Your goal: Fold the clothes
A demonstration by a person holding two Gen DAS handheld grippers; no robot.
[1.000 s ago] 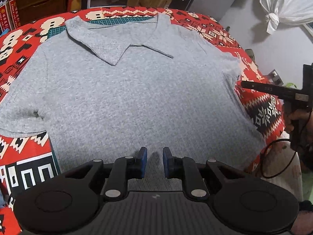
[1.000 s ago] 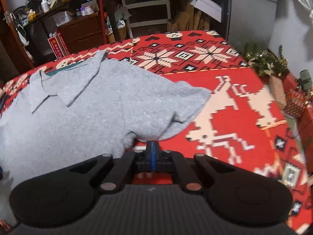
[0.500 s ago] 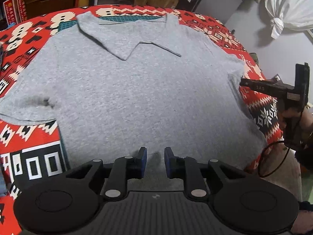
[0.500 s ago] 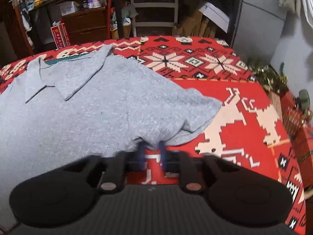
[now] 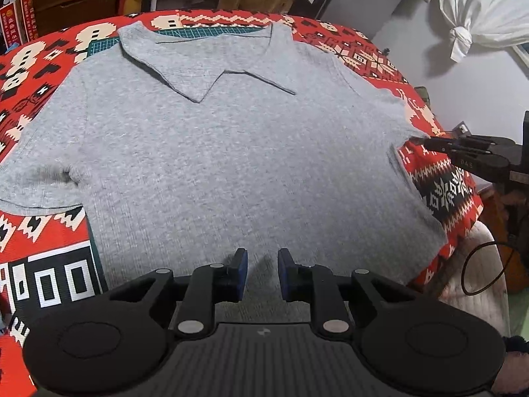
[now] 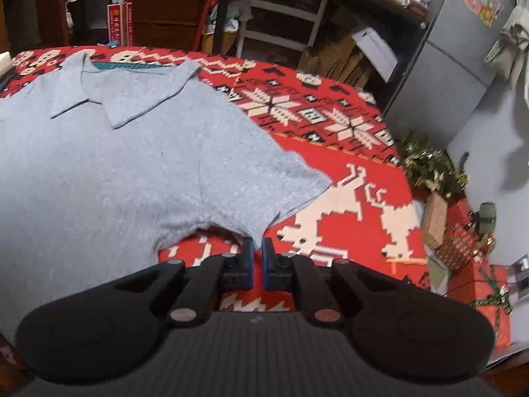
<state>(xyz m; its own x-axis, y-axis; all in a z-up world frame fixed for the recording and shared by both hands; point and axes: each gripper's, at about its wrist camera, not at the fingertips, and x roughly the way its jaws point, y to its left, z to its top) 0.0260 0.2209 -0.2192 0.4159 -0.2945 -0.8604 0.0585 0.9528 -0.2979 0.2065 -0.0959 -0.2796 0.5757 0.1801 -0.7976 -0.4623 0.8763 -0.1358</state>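
Note:
A grey polo shirt (image 5: 231, 152) lies spread flat, collar away from me, on a red patterned blanket (image 5: 43, 241). My left gripper (image 5: 263, 264) is open over the shirt's lower hem, with nothing between its fingers. My right gripper (image 6: 258, 248) is at the right sleeve (image 6: 264, 185). Its blue pads are pressed onto the sleeve's lower corner, and the hem there is slightly raised. The left wrist view shows the right gripper (image 5: 426, 142) at the sleeve's edge on the far right, held by a hand.
The blanket (image 6: 347, 165) covers a rounded table whose edge drops off at the right. Beyond it are shelves, cardboard boxes (image 6: 344, 56), a grey cabinet (image 6: 446, 66) and Christmas decorations (image 6: 429, 168) on the floor. A black cable (image 5: 476, 264) hangs at the right.
My right gripper opened, moved up to the right sleeve and closed on its lower corner. The left gripper stayed open over the hem, drifting slightly.

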